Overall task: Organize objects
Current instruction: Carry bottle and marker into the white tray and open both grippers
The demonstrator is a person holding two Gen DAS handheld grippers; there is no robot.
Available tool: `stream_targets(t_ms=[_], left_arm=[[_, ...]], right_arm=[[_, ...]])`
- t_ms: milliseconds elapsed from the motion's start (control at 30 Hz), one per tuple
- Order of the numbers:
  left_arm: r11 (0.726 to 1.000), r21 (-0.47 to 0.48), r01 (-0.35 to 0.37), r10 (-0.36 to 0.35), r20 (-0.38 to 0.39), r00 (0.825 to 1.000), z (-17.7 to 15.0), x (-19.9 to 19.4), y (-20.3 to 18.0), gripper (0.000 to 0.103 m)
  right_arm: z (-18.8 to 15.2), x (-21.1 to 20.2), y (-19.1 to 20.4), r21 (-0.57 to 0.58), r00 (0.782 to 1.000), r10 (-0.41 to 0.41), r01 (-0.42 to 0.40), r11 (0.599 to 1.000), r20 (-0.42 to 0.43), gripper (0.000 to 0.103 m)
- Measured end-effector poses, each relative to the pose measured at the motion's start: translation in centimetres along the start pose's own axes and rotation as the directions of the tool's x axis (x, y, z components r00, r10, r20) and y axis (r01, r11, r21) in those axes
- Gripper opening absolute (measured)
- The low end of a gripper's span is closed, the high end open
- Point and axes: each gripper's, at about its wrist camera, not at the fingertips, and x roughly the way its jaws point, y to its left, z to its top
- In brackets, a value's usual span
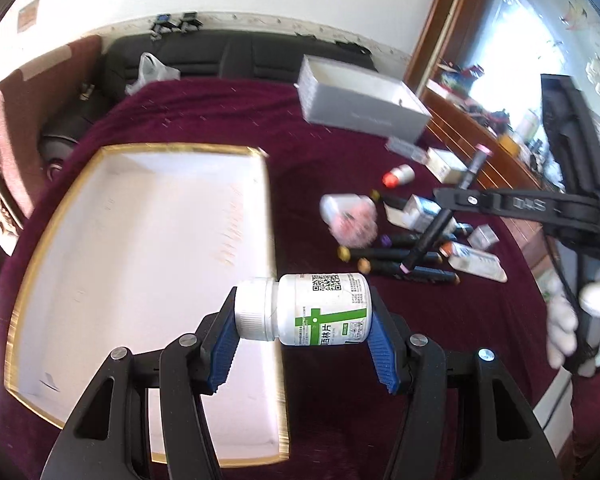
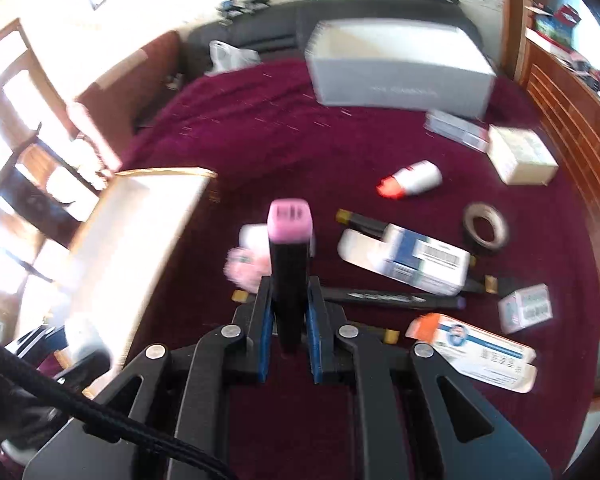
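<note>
- Left wrist view: the left tongs (image 1: 302, 330) clench a white plastic pill bottle (image 1: 324, 308) between ribbed blue pads, one pad on the ridged screw cap and the other on the base.
- The bottle lies on its side, long axis running left to right across the frame, cap toward the left; its smooth label carries a green cross and a square code.
- It hangs low in the centre of the frame, above the right edge of a shallow white tray (image 1: 140, 240) with a thin gold rim, rectangular, lying on the dark red cloth (image 1: 220, 116) of the desk.
- At the right of this view the right tongs (image 1: 456, 196) grasp a slim black marker (image 1: 444, 210) with pink ends; it slants from upper right to lower left. A white glove (image 1: 580, 320) holds the handle.
- Right wrist view: the right tongs (image 2: 290, 312) are clamped on the black marker (image 2: 290, 276), which is square-sided and points up the frame, away from the camera, its pink cap at the centre.
- Under it on the cloth lie more black markers (image 2: 380, 296), small card boxes (image 2: 416, 256), a roll of tape (image 2: 485, 228), and a grey box (image 2: 400, 72) in the upper part.
</note>
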Motion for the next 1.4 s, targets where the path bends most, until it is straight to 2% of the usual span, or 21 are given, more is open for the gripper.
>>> stream_targets(t_ms=[167, 267, 333, 433, 467, 667, 800, 933, 1067, 1167, 1300, 1400], left_arm=[[0.997, -0.014, -0.078, 0.078, 0.035, 0.996, 1.9, -0.3, 2.8, 0.052], [0.992, -0.005, -0.126, 0.126, 0.046, 0.991, 3.0, 0.3, 4.0, 0.052], [0.989, 0.000, -0.150, 0.149, 0.052, 0.987, 3.8, 0.9, 4.6, 0.052], [0.985, -0.004, -0.170, 0.170, 0.049, 0.984, 5.4, 2.6, 6.2, 0.052], [0.985, -0.007, -0.174, 0.174, 0.045, 0.984, 5.8, 3.2, 6.5, 0.052], [0.981, -0.040, -0.190, 0.189, -0.032, 0.981, 7.4, 8.6, 9.2, 0.052], [0.979, -0.072, -0.190, 0.185, -0.075, 0.980, 7.4, 11.2, 10.0, 0.052], [0.974, -0.096, -0.205, 0.196, -0.096, 0.976, 7.3, 12.4, 10.5, 0.052], [0.969, -0.084, -0.234, 0.224, -0.111, 0.968, 7.2, 13.0, 10.4, 0.052], [0.964, -0.098, -0.247, 0.239, -0.090, 0.967, 7.3, 12.2, 10.6, 0.052], [0.965, -0.120, -0.234, 0.224, -0.091, 0.970, 7.5, 11.8, 11.0, 0.053], [0.964, -0.150, -0.221, 0.208, -0.094, 0.974, 7.6, 11.4, 11.4, 0.054]], right_arm=[[0.9, 0.0, 4.7, -0.046, 0.989, 0.145, -0.146, 0.988, -0.018, 0.013], [1.6, 1.8, 7.6, -0.056, 0.968, 0.238, -0.243, 0.968, -0.082, 0.013], [1.9, 3.1, 8.9, -0.053, 0.955, 0.274, -0.281, 0.958, -0.114, 0.013], [2.9, 5.8, 10.6, -0.044, 0.947, 0.286, -0.295, 0.954, -0.147, 0.013], [3.4, 7.0, 11.0, -0.033, 0.944, 0.290, -0.298, 0.954, -0.159, 0.013], [5.6, 13.0, 11.0, 0.006, 0.962, 0.200, -0.203, 0.979, -0.184, 0.013], [7.0, 14.9, 9.9, 0.070, 0.954, 0.225, -0.215, 0.974, -0.200, 0.014], [7.8, 16.6, 10.0, 0.060, 0.956, 0.191, -0.182, 0.981, -0.221, 0.014], [8.0, 17.9, 10.2, 0.064, 0.952, 0.180, -0.169, 0.984, -0.248, 0.013], [7.9, 18.8, 10.1, 0.076, 0.946, 0.188, -0.174, 0.982, -0.264, 0.013], [7.8, 18.9, 10.4, 0.070, 0.948, 0.178, -0.165, 0.984, -0.264, 0.013], [7.9, 18.5, 10.4, 0.056, 0.956, 0.162, -0.153, 0.987, -0.247, 0.017]])
